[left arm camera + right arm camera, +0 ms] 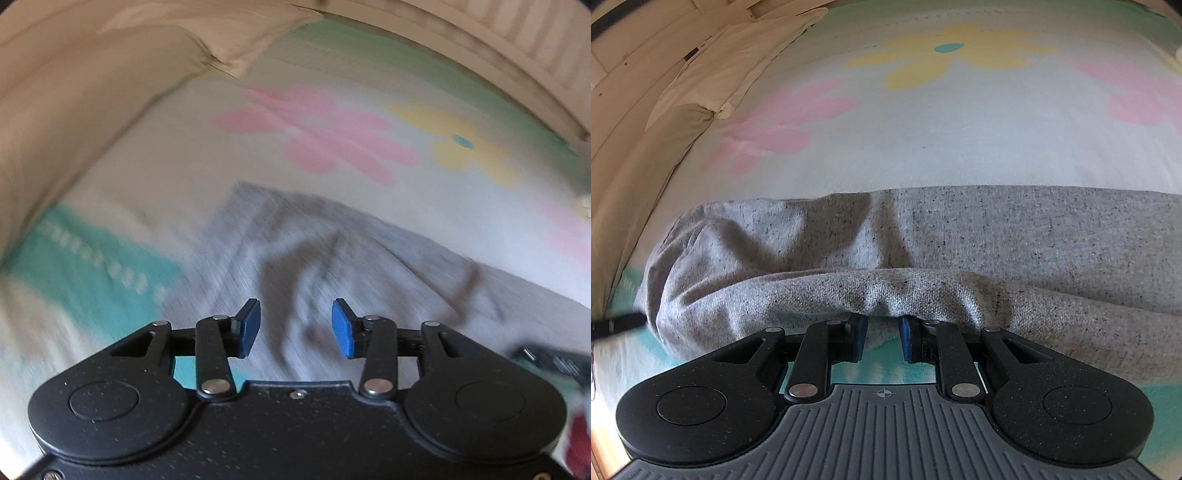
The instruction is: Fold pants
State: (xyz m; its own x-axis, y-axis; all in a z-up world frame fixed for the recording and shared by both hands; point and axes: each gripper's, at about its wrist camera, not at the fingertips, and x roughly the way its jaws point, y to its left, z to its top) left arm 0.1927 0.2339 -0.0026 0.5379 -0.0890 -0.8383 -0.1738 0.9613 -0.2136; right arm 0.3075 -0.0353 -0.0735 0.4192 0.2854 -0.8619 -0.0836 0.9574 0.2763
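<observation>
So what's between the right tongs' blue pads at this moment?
A raised fold of the grey pants sits between the right tongs; the right wrist view shows a narrow gap remaining between the pads.

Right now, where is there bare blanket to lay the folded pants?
Free: the flowered blanket beyond the gray pants, up to the pillows. Crowded: the near edge, where the right gripper meets bunched cloth; the open left gripper hovers above.
</observation>
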